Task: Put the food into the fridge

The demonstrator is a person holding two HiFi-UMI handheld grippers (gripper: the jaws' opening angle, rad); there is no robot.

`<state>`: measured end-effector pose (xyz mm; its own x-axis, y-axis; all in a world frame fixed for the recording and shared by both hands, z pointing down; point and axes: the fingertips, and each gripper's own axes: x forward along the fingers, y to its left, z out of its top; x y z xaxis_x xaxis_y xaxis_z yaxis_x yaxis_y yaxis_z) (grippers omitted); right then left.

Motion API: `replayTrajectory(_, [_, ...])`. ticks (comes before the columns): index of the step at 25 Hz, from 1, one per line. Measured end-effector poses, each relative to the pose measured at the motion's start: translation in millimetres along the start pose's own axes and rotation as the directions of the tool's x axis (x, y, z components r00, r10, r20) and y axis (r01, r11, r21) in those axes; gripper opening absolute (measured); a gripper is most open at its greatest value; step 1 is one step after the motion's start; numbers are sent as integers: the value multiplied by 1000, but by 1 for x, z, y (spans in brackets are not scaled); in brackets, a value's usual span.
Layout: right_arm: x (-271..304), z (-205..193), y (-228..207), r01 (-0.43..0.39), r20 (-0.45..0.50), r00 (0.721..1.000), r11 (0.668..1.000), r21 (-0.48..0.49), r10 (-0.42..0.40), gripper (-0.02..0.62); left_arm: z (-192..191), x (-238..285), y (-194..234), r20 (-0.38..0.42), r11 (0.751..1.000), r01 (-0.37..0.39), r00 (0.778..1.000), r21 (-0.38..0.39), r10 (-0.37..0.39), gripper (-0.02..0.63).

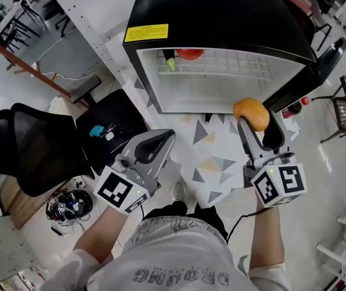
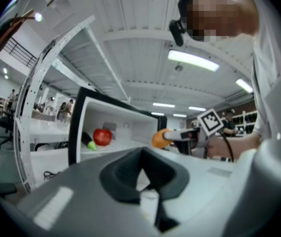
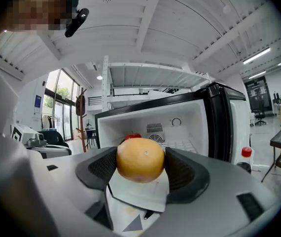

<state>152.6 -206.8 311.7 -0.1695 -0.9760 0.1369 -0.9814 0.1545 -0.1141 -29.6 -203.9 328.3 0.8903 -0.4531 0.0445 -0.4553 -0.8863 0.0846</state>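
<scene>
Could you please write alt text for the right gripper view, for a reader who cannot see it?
The right claw grips a round orange fruit, held up in front of an open fridge. A red food item sits inside the fridge, partly hidden behind the fruit, and white ceiling beams run overhead.

Fridge (image 1: pixel 221 17) open at the front, door (image 1: pixel 328 56) swung away to its right. Inside, wire shelf (image 1: pixel 240 65) bare from middle to right; red fruit (image 1: pixel 190 54) and dark green-tipped vegetable (image 1: pixel 170 61) packed at its left end. Orange (image 1: pixel 251 113) clamped in right gripper (image 1: pixel 255 125) just before the mouth's right side.
</scene>
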Motion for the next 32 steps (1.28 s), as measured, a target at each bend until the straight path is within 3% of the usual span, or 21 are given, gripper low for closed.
replayTrajectory(32, [130, 23, -80, 86, 80, 994, 992, -97, -78, 299, -35, 57, 15, -109, 996, -76, 992, -49, 70, 7])
